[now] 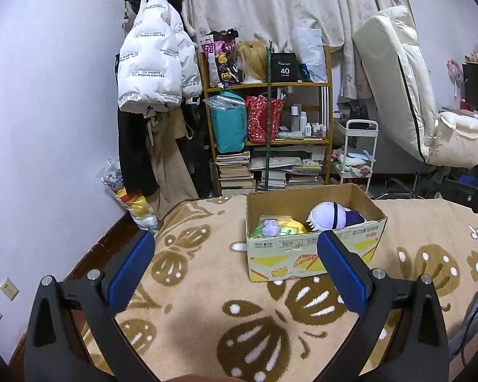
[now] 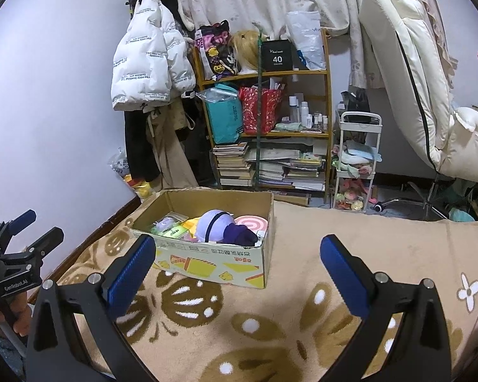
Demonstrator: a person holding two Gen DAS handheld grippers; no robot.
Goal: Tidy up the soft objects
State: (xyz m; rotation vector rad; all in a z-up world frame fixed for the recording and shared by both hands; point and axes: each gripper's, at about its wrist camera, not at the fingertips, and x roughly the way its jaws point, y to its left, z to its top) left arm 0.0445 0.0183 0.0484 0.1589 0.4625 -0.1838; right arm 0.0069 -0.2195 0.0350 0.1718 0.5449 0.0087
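Note:
An open cardboard box [image 1: 306, 248] [image 2: 213, 262] stands on a beige blanket with brown butterfly prints [image 1: 207, 302] [image 2: 302, 302]. Inside lie a purple-and-white plush doll [image 1: 329, 216] [image 2: 221, 226], a yellow soft toy [image 1: 294, 226], a small lilac plush [image 1: 269, 226] [image 2: 165, 222] and a pink swirl cushion [image 2: 251, 222]. My left gripper [image 1: 235, 246] is open and empty, just short of the box's near wall. My right gripper [image 2: 237, 250] is open and empty, near the box's front right corner. The left gripper also shows at the right wrist view's left edge [image 2: 25, 229].
Behind the bed stand a wooden shelf [image 1: 267, 127] [image 2: 264, 111] with bags, bottles and stacked books, a hanging white puffer jacket [image 1: 153, 54], a white trolley [image 2: 357, 159] and a cream recliner chair [image 2: 430, 79]. A plastic bag of toys [image 1: 133, 200] leans on the wall.

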